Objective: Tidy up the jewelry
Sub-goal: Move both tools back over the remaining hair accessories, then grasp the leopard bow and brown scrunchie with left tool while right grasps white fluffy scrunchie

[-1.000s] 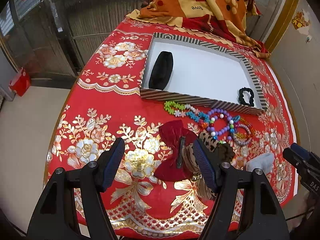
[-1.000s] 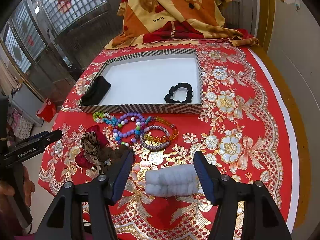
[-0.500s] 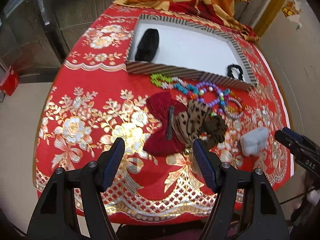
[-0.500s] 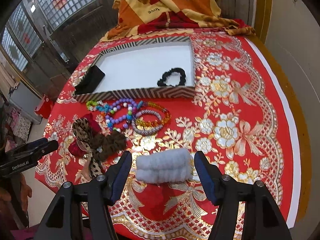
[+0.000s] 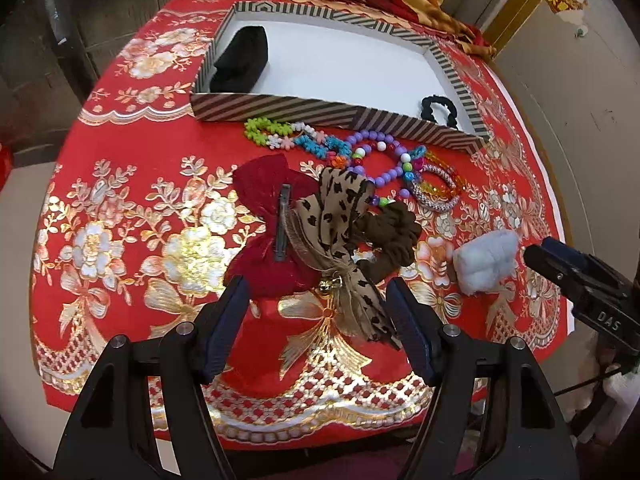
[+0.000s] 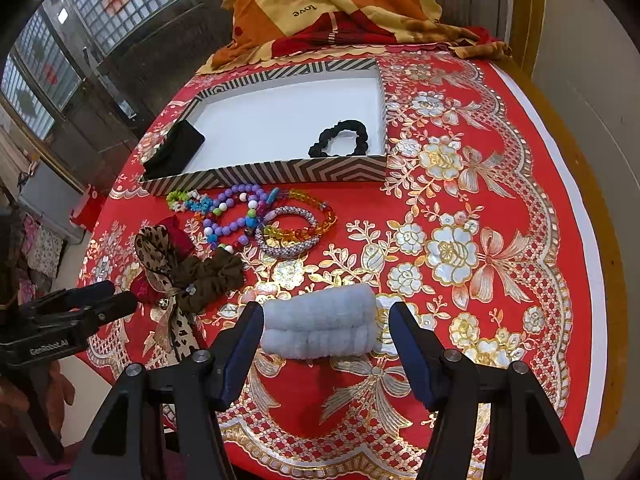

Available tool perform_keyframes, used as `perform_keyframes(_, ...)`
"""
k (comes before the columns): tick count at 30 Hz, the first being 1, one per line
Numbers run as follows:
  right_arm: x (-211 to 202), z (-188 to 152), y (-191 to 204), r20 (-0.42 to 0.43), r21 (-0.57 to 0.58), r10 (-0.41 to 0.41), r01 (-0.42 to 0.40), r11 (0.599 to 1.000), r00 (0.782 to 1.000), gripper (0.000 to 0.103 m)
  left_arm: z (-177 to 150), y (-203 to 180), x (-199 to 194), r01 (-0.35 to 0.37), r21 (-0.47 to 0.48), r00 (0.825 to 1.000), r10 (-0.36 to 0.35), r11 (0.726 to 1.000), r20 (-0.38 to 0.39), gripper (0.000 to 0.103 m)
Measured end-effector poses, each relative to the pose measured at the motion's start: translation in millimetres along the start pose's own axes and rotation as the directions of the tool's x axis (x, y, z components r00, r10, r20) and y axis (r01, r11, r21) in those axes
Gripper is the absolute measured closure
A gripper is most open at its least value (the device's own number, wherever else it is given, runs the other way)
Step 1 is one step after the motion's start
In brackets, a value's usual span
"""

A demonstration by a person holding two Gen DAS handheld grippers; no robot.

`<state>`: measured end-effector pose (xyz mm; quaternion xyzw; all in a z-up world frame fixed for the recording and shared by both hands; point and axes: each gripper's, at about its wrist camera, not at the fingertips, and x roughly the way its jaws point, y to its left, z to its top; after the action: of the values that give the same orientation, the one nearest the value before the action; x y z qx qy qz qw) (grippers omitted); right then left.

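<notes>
In the left wrist view the left gripper [image 5: 318, 300] stands wide with nothing clamped, its fingertips low in the frame, framing the lower ends of the red bow [image 5: 266, 224] and the leopard-print bow [image 5: 340, 216] at centre. In the right wrist view the right gripper [image 6: 324, 330] is likewise spread, the pale blue fluffy roll [image 6: 320, 326] lying between its pads at lower centre. The striped tray [image 6: 280, 172] sits toward the top.

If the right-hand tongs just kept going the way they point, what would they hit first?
Most likely the pale blue fluffy roll, lying between the open right tongs on the red tablecloth.
</notes>
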<state>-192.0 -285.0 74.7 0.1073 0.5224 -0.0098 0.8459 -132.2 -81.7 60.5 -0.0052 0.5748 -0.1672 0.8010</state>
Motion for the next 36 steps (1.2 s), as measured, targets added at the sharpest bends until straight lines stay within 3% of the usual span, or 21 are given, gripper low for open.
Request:
perform_keyframes(5,4,-3,-6,-0.019,0.003,0.000,0.000,1.000,1.000,0.040,4,-10,11,0.020,-0.006,1.000,-0.020,1.000,-0.007,0.032)
perform_keyframes(15,9,-11,-19,-0.047,0.014,-0.001,0.001,1.000,0.999,0.040,15,-21,45,-0.046,0.007,0.997,0.046,0.999,-0.056,0.032)
perform_keyframes(22,13,-13,-25,-0.065,0.024,0.006,-0.005,1.000,0.998,0.040,22,-37,62,-0.040,0.035,0.997,0.042,0.999,-0.071,0.033)
perform_keyframes(23,14,-13,-26,-0.065,0.026,0.007,-0.005,1.000,0.998,0.040,22,-39,63,-0.038,0.042,0.997,0.041,0.998,-0.070,0.036)
perform_keyframes(30,17,-11,-26,-0.068,0.031,0.016,-0.014,0.999,0.998,0.040,24,-49,61,-0.026,0.085,0.998,0.031,0.996,-0.060,0.086)
perform_keyframes(36,20,-9,-22,-0.075,0.043,0.053,-0.050,0.998,0.996,0.040,24,-46,44,0.021,0.082,0.999,-0.018,0.996,-0.043,0.088)
